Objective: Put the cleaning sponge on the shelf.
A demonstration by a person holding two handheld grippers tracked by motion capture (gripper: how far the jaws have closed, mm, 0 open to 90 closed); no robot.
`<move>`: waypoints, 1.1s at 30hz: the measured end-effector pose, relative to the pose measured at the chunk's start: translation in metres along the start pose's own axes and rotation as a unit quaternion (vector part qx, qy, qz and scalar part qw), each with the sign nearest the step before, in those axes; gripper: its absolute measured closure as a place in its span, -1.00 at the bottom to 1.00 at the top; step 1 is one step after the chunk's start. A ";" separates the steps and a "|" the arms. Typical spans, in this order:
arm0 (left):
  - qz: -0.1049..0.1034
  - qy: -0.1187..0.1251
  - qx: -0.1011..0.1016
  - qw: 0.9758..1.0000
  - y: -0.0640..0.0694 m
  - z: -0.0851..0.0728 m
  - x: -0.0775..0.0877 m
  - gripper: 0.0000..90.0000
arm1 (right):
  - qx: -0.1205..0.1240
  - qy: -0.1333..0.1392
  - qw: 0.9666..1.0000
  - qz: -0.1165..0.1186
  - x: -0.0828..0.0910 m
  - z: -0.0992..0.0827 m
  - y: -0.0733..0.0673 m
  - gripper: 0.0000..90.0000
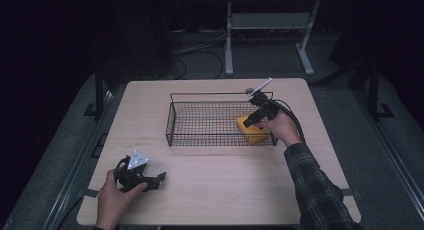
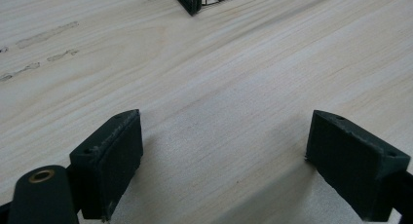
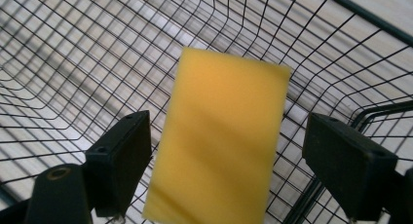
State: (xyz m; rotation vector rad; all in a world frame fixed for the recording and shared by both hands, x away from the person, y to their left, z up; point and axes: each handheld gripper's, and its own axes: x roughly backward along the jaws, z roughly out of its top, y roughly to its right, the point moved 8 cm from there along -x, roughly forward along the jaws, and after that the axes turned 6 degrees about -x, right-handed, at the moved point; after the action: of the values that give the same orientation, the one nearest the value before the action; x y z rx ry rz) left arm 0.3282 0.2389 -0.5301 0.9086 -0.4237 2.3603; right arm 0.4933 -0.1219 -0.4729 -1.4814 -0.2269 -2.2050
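Two tongs are at work over a pale wooden bench [image 1: 210, 190], one in each hand. The right tongs [image 1: 254, 118] reach into the right end of a black wire basket [image 1: 200, 96] that stands in the middle of the bench, and a yellow sponge [image 1: 251, 130] sits there, inside the basket by its right wall.

In the right gripper view the sponge [image 3: 219, 141] lies straight ahead between the two jaws, which stand apart with a clear gap on either side; neither pad presses on it. Its long axis runs away from the camera, roughly in line with the jaws, so the short width is what faces them. It appears slightly blurred, and whether it rests flat on the basket floor or is tilted cannot be told from this view.

The left tongs [image 1: 156, 180] rest low near the front left of the bench, well apart from the basket. The left gripper view shows their jaws wide apart over bare wood with nothing between them, and one basket corner [image 2: 191, 1] far ahead.

By my reading the sponge has been let go in the basket, or is about to be gripped across its width. Either way the right hand [image 1: 281, 127] is by far the nearer, and any next move with the sponge falls to it.
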 end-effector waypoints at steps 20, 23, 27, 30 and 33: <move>0.000 0.000 0.000 1.000 0.000 0.000 0.000 -0.72 | 0.025 0.043 0.999 0.001 0.051 -0.011 -0.009 -0.61; 0.000 0.000 0.000 1.000 0.000 0.000 0.000 -0.72 | 0.030 0.050 0.998 0.006 0.057 -0.016 -0.012 -0.61; 0.000 0.000 0.000 1.000 0.000 0.000 0.000 -0.72 | 0.036 0.060 0.997 0.011 0.066 -0.026 -0.016 -0.61; 0.000 0.000 0.000 1.000 0.000 0.000 0.000 -0.72 | 0.039 0.064 0.997 0.012 0.071 -0.034 -0.018 -0.61; 0.000 0.000 0.000 1.000 0.000 0.000 0.000 -0.72 | 0.041 0.071 0.997 0.015 0.075 -0.043 -0.020 -0.61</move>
State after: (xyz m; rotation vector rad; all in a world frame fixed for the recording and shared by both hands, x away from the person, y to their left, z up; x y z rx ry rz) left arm 0.3282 0.2389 -0.5301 0.9082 -0.4233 2.3612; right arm 0.4251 -0.1429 -0.4197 -1.2716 -0.2446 -2.2374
